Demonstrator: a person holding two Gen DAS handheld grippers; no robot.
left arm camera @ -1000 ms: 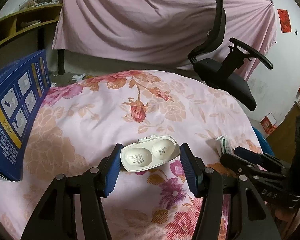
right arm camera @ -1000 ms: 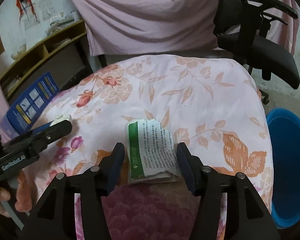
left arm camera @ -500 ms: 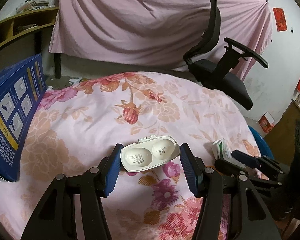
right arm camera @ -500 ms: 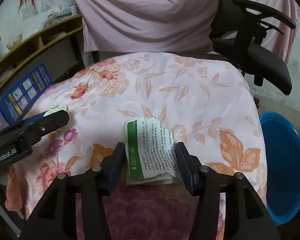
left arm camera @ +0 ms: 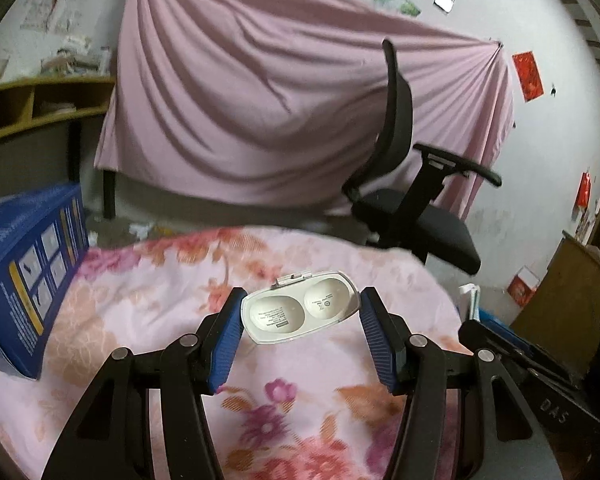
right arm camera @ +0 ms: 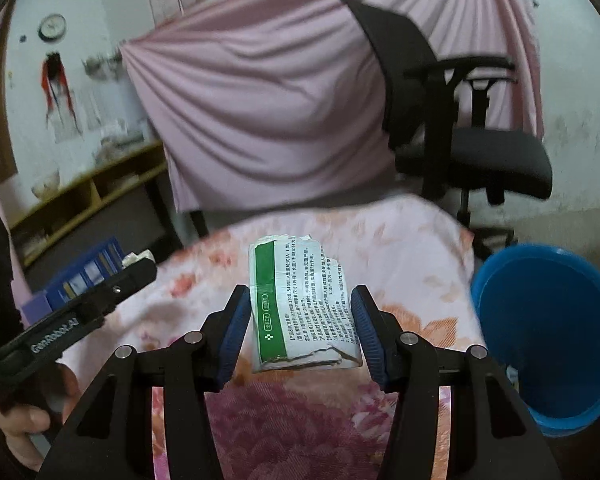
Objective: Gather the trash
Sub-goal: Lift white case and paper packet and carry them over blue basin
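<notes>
My left gripper (left arm camera: 300, 312) is shut on a white plastic blister tray (left arm camera: 300, 311) with two round cups and holds it above the floral tablecloth (left arm camera: 148, 312). My right gripper (right arm camera: 298, 316) is shut on a torn white and green paper packet (right arm camera: 300, 308) with printed text, also lifted off the cloth. A blue bin (right arm camera: 548, 336) stands low to the right of the table in the right wrist view. The left gripper shows at the left of that view (right arm camera: 80, 312).
A blue printed box (left arm camera: 24, 276) stands on the table's left side. A black office chair (left arm camera: 408, 200) stands behind the table before a pink hanging sheet (left arm camera: 284, 112). Wooden shelves (left arm camera: 32, 108) are at the far left.
Both grippers have risen with their items, so the table sits lower in view. The blue bin now appears closer on the right of the right wrist view.
</notes>
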